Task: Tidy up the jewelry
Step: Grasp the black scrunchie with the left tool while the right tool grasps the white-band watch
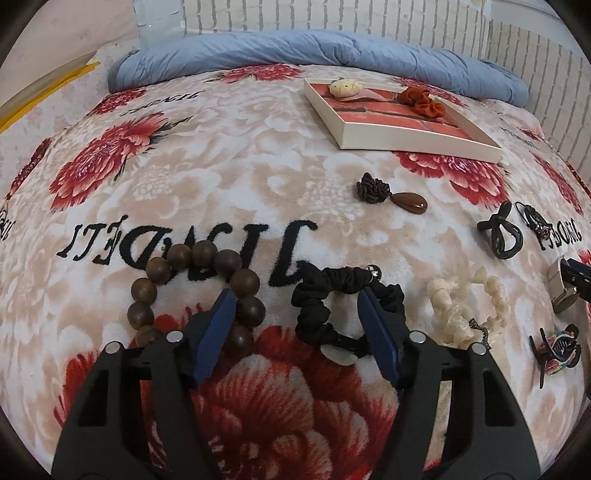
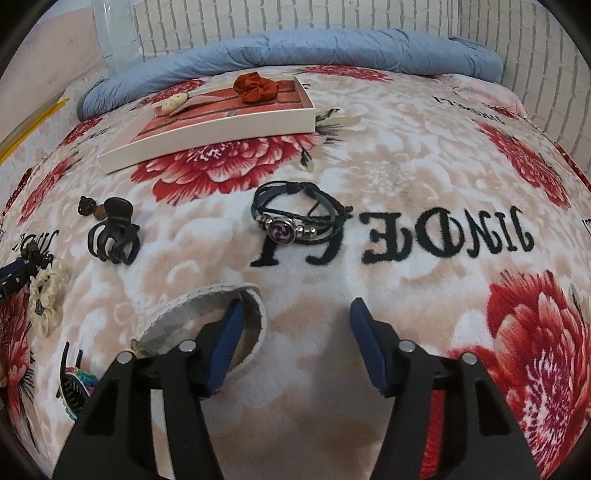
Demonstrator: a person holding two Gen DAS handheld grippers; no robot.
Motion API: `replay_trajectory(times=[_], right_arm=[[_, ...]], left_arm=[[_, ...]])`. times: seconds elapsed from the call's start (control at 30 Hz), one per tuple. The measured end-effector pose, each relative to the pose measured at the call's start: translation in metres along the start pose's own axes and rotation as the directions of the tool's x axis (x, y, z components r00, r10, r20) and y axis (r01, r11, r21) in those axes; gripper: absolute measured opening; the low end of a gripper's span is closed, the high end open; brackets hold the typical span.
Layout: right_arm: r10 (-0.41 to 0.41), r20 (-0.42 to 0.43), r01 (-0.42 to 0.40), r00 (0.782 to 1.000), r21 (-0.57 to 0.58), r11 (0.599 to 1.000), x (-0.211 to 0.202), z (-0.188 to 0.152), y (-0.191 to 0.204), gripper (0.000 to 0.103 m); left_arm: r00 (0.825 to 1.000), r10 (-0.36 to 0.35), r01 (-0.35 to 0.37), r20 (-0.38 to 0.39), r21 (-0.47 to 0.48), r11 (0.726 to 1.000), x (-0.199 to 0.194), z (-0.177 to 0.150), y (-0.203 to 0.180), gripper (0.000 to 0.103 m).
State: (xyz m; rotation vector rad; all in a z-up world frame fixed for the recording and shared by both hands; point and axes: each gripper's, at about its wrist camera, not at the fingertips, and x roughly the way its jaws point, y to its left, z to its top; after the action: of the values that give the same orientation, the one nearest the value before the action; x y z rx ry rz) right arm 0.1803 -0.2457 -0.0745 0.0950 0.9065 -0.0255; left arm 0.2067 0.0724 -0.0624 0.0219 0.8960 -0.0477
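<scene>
Fleece floral blanket (image 2: 369, 314) is seen bare between the spread right gripper (image 2: 295, 306), its left finger over a white bangle (image 2: 258, 314), while the spread left gripper (image 1: 293, 295) straddles the black scrunchie's (image 1: 314, 295) edge beside wooden beads (image 1: 199, 254).

**Reds, beiges and dark beads on a flowered blanket**

The blanket (image 1: 229, 177) is beige and white with large red flowers and black lettering. Along the top of both frames lies a blue-grey quilt (image 1: 332, 51) before a white brick-patterned wall (image 1: 332, 14). The shallow box (image 1: 417, 142) at upper right has cream sides and a red brick-print floor, with a rust-red scrunchie (image 1: 421, 99) inside. At lower left sits a dark brown bead bracelet (image 1: 195, 291); a black scrunchie (image 1: 343, 306) is centre, a cream one (image 1: 465, 306) at right. In the right wrist view, a black cord bracelet (image 2: 299, 210) carries a purple charm, and a white band (image 2: 207, 306) curves at lower left. The gripper fingers (image 1: 218, 332) are navy blue on black.
</scene>
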Motion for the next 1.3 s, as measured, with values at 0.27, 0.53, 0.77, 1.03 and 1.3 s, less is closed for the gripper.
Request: replay_trajectory(times=[0.27,0.53,0.77,1.03,1.3], right_arm=[[0.039,-0.011,-0.039,0.999,0.003,0.999,0.003,0.001,0.005,0.038],[0.047,-0.004,-0.047,0.999,0.0,0.999,0.002,-0.001,0.008,0.025],[0.054,0.051,-0.053,0.997,-0.012,0.998,-0.001,-0.008,0.014,0.011],[0.036,0.118,-0.031,0.992,-0.038,0.999,-0.008,-0.012,0.02,0.006],[0.02,0.234,-0.009,0.972,-0.048,0.999,-0.03,-0.016,0.022,0.006]], left_arm=[[1.0,0.001,-0.001,-0.001,-0.002,1.0,0.0,-0.001,0.003,0.054],[0.999,0.04,-0.04,-0.003,0.021,0.999,0.003,-0.003,-0.001,0.051],[0.997,0.065,-0.066,0.028,0.012,0.998,0.003,-0.008,0.0,0.043],[0.996,0.078,-0.077,0.044,-0.029,0.997,0.001,-0.008,0.008,0.021],[0.995,0.065,-0.063,0.073,-0.042,0.997,-0.004,-0.008,0.009,0.009]])
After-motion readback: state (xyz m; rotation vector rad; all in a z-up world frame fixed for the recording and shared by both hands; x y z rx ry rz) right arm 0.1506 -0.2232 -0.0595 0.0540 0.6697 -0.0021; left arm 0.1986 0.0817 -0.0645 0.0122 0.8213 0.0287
